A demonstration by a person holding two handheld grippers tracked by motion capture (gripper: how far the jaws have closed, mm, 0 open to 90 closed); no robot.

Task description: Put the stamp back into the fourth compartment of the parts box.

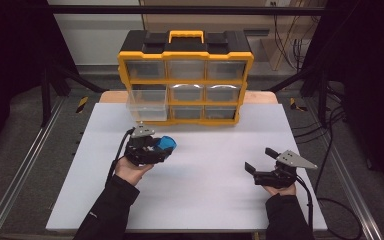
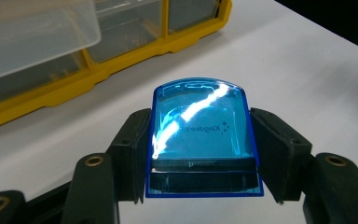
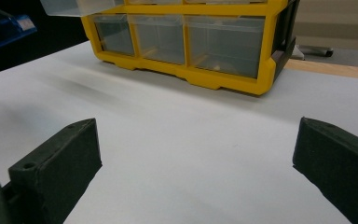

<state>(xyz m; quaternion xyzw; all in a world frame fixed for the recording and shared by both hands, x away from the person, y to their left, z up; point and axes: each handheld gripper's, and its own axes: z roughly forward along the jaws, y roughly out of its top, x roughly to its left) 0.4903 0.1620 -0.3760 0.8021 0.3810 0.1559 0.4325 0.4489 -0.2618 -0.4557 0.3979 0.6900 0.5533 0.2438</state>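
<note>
High view: the left gripper (image 1: 164, 146) clamps a blue case (image 1: 168, 143) just before the open drawer (image 1: 147, 104); dropping it in looks left to do. The right gripper (image 1: 261, 159) gapes wide, empty.

White board on a wooden table, one drawer box sitting on it

So the work surface is a plain white board (image 1: 195, 185) laid over a wooden table (image 1: 111, 96), and you can see a strip of the wood poking out along the far edge. Sitting right on the board at the far side is a yellow and black drawer cabinet (image 1: 185, 75) with three rows of clear drawers and a yellow handle up top. One drawer (image 1: 147, 104) on the left of the middle row is pulled out over the board.
</note>
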